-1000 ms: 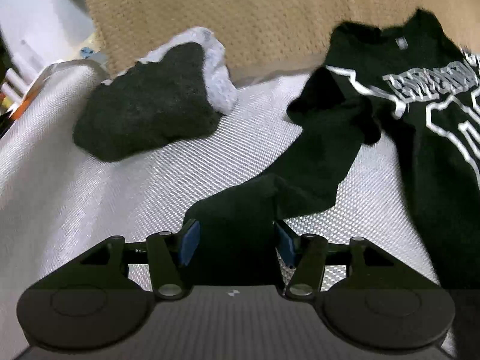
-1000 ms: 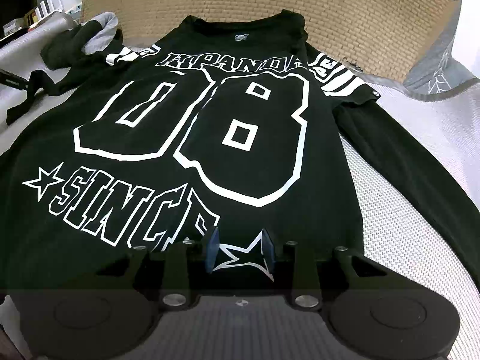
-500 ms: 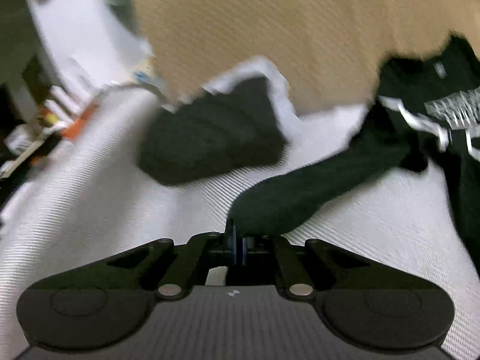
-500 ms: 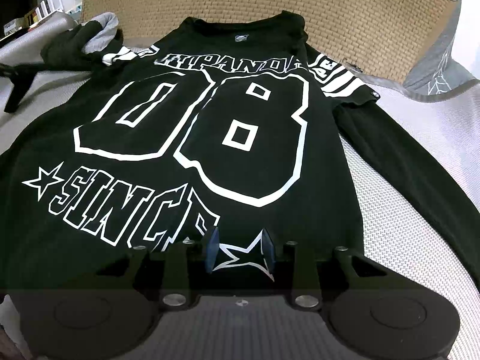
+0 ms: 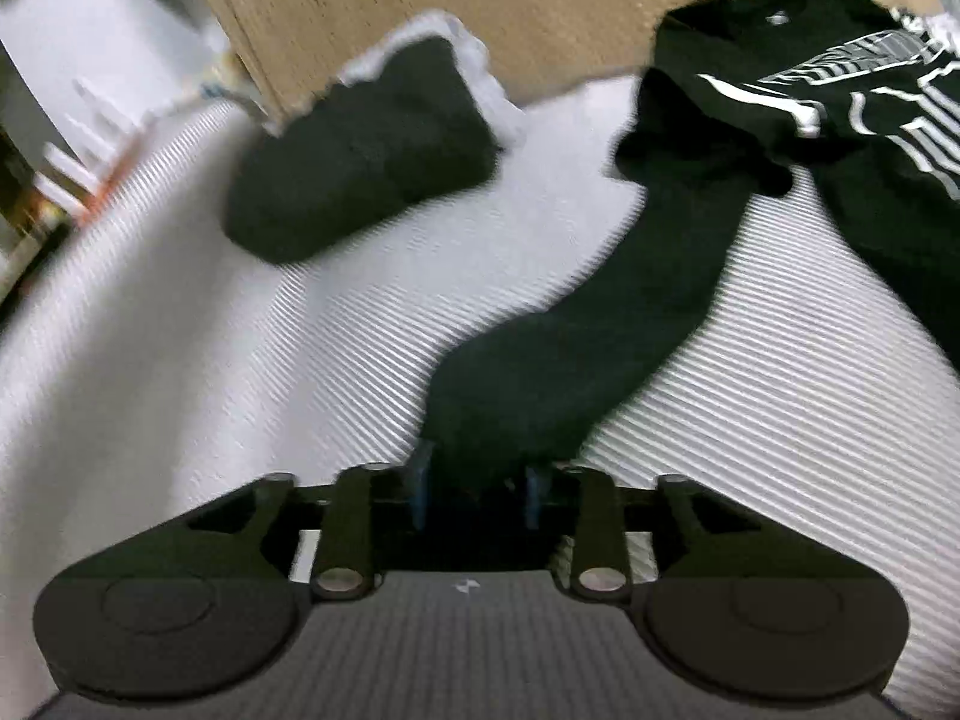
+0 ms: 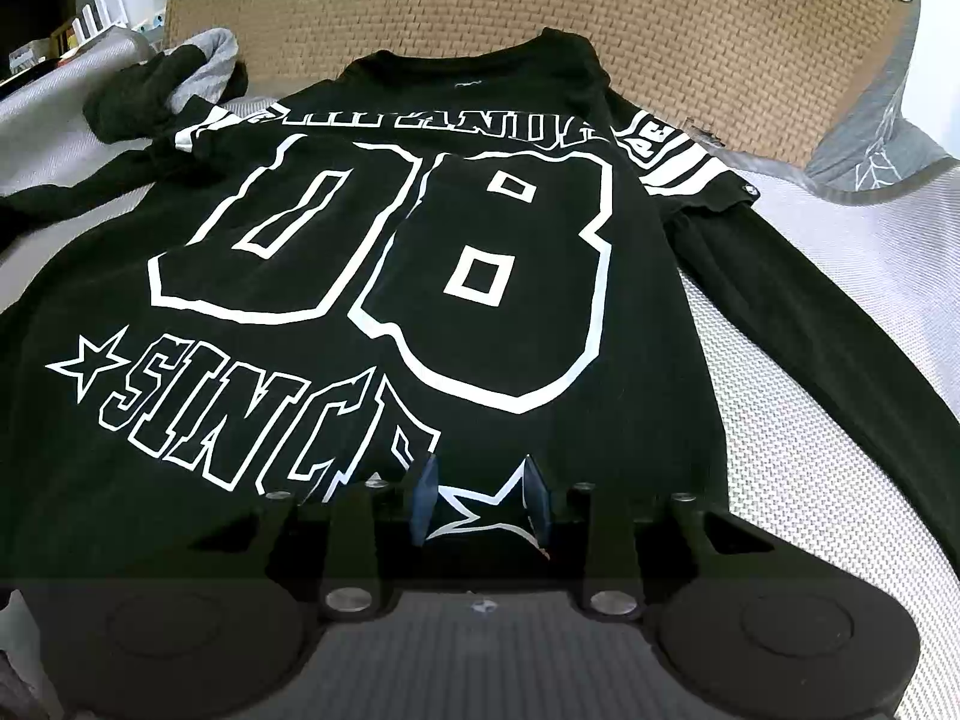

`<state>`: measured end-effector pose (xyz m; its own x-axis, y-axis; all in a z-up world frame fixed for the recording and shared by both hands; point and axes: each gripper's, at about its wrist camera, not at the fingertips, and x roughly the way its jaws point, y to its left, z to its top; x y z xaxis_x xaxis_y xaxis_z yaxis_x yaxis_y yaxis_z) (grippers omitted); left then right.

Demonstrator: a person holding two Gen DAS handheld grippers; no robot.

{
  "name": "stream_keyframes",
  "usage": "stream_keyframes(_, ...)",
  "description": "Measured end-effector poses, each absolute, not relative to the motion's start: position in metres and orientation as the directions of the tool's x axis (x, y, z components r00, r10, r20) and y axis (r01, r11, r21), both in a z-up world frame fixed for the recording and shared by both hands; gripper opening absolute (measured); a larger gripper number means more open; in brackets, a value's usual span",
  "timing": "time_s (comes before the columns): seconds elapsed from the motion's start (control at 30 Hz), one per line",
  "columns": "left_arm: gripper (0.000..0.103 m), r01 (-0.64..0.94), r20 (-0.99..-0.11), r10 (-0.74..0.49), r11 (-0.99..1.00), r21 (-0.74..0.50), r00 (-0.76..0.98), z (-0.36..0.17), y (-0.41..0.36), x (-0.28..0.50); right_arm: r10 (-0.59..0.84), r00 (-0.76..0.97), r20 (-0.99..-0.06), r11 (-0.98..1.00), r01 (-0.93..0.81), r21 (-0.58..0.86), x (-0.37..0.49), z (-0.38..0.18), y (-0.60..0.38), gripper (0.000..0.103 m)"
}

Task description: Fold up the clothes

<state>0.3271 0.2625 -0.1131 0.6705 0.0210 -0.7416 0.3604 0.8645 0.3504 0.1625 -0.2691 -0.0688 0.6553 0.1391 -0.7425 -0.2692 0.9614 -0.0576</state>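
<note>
A black long-sleeved shirt (image 6: 420,276) with a white "08" print lies face up and spread on the white ribbed bed cover (image 5: 240,390). Its left sleeve (image 5: 600,324) stretches out from the body toward my left gripper (image 5: 474,492). That gripper's jaws are opening, and the cuff lies loose between the blue pads. The right sleeve (image 6: 828,312) runs down the right side. My right gripper (image 6: 480,501) sits at the shirt's hem with its pads apart over the flat star print, pinching nothing.
A dark bundled garment (image 5: 360,162) with a pale grey lining lies at the back left, next to the tan woven headboard (image 6: 660,30). A grey cloth (image 6: 870,144) lies at the back right. Shelves with small items stand beyond the bed's left edge.
The left gripper shut on the sleeve cuff, pulled the sleeve out straight toward the left, and now its jaws stand apart again. The right gripper and the shirt body stayed still.
</note>
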Motion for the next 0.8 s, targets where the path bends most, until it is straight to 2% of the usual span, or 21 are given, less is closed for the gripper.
stream_keyframes(0.03,0.043,0.384,-0.753,-0.018,0.868,0.315,0.658,-0.112,0.262,0.326,0.14,0.655,-0.743,0.961,-0.27,-0.058,0.163,-0.069,-0.269,0.036)
stream_keyframes(0.07,0.05,0.41,-0.756,-0.063,0.868,0.28,0.651,-0.108,0.261,0.322,0.14,0.655,-0.742,0.961,-0.271,-0.057,0.163,-0.069,-0.269,0.036)
stream_keyframes(0.2,0.058,0.467,-0.736,-0.205,0.868,0.168,0.646,-0.085,0.26,0.331,0.138,0.657,-0.741,0.961,-0.269,-0.059,0.162,-0.069,-0.269,0.036)
stream_keyframes(0.4,0.059,0.459,-0.702,-0.254,0.881,0.117,0.665,-0.067,0.249,0.361,0.138,0.655,-0.743,0.962,-0.266,-0.056,0.163,-0.069,-0.269,0.036)
stream_keyframes(0.57,0.06,0.467,-0.635,-0.383,0.883,-0.039,0.671,-0.051,0.258,0.355,0.155,0.646,-0.747,0.96,-0.279,-0.041,0.162,-0.064,-0.269,0.036)
stream_keyframes(0.63,0.062,0.454,-0.616,-0.389,0.889,-0.056,0.685,-0.049,0.264,0.353,0.188,0.645,-0.741,0.952,-0.304,-0.022,0.159,-0.058,-0.266,0.036)
stream_keyframes(0.8,0.063,0.428,-0.658,-0.357,0.902,-0.058,0.663,-0.061,0.28,0.353,0.279,0.663,-0.694,0.918,-0.396,-0.009,0.169,-0.034,-0.237,0.036)
